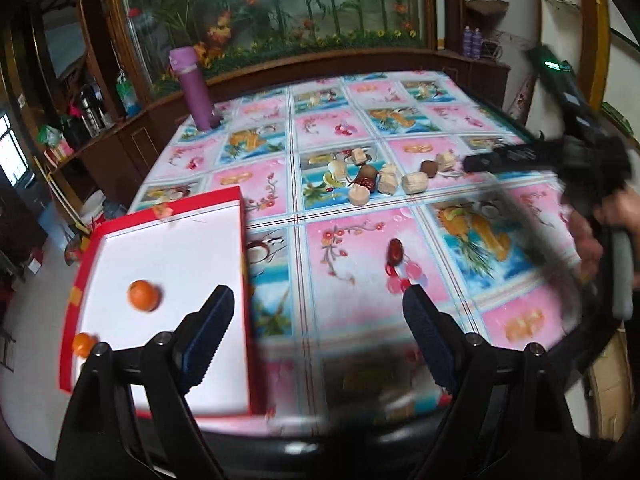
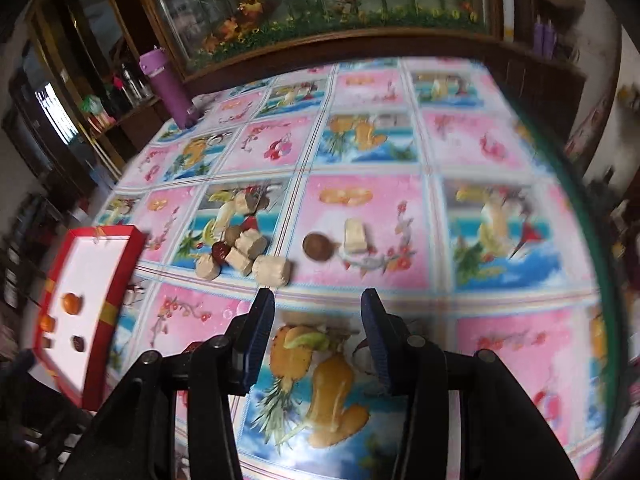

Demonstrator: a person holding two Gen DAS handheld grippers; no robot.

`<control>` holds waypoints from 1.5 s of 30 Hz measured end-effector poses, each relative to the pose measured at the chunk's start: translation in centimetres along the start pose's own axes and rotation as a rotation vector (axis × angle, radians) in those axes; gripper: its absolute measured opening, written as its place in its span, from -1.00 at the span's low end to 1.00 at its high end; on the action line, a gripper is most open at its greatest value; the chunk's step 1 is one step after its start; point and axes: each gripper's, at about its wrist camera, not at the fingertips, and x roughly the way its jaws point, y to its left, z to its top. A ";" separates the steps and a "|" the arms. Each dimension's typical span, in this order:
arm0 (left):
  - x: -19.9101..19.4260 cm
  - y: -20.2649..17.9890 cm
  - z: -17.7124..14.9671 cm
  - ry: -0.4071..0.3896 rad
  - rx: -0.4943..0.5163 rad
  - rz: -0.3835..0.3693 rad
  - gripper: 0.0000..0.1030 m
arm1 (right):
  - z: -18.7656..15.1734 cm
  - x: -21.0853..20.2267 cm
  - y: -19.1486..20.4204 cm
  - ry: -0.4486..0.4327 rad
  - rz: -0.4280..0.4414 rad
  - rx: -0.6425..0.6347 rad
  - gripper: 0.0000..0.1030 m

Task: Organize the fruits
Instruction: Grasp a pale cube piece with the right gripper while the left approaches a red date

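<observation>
The red tray [image 1: 236, 216] with its white floor sits at the lower left of the left wrist view, on the near left part of the table; an orange fruit [image 1: 144, 295] lies on the white floor, and a second orange fruit [image 1: 84, 345] lies lower, against the tray's left edge; in the right wrist view the same tray, at the left edge of the frame, also holds two small dark pieces [image 2: 78, 343] below the oranges, too blurred to name; a cluster of pale beige blocks [image 1: 387, 184] mixed with dark red and brown fruits lies at mid-table, well apart from the tray; a round brown fruit [image 2: 315, 245] rests just beside one upright pale block [image 2: 355, 235], right of the cluster; a single red date [image 1: 394, 251] lies alone on a pink square, nearer the camera; the left gripper [image 1: 318, 300] stands spread wide with nothing between its fingers, its left finger over the tray's right wall; the right gripper [image 2: 318, 300] is part-way open and empty, hovering over the printed pineapple; a purple bottle [image 1: 192, 88] stands at the upper left of the floral tablecloth [image 1: 472, 248]; a hand [image 1: 600, 232] grips the right tool at the right edge.
</observation>
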 end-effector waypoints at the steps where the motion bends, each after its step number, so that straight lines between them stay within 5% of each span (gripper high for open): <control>1: -1.1 0.2 -0.4 -0.020 0.007 0.015 0.68 | 0.1 -0.5 0.5 -0.010 0.002 -0.002 -0.13; 9: -4.3 0.9 -1.2 -0.100 0.031 0.012 0.68 | -1.0 -3.0 2.4 -0.029 0.057 -0.005 -0.13; 20: 2.7 0.5 0.5 -0.049 -0.021 -0.084 0.68 | -1.0 -1.3 -6.1 -0.030 -0.018 0.101 -0.13; 30: 9.6 -2.3 1.8 0.094 0.007 -0.148 0.68 | 1.9 6.0 -6.8 0.014 0.049 0.106 -0.15; 38: 11.5 -2.9 3.0 0.124 0.000 -0.225 0.68 | 2.6 9.2 -5.5 0.069 0.122 0.121 -0.42; 45: 12.8 -2.9 3.2 0.160 -0.013 -0.235 0.18 | 2.2 9.5 -5.7 0.046 0.109 0.109 -0.69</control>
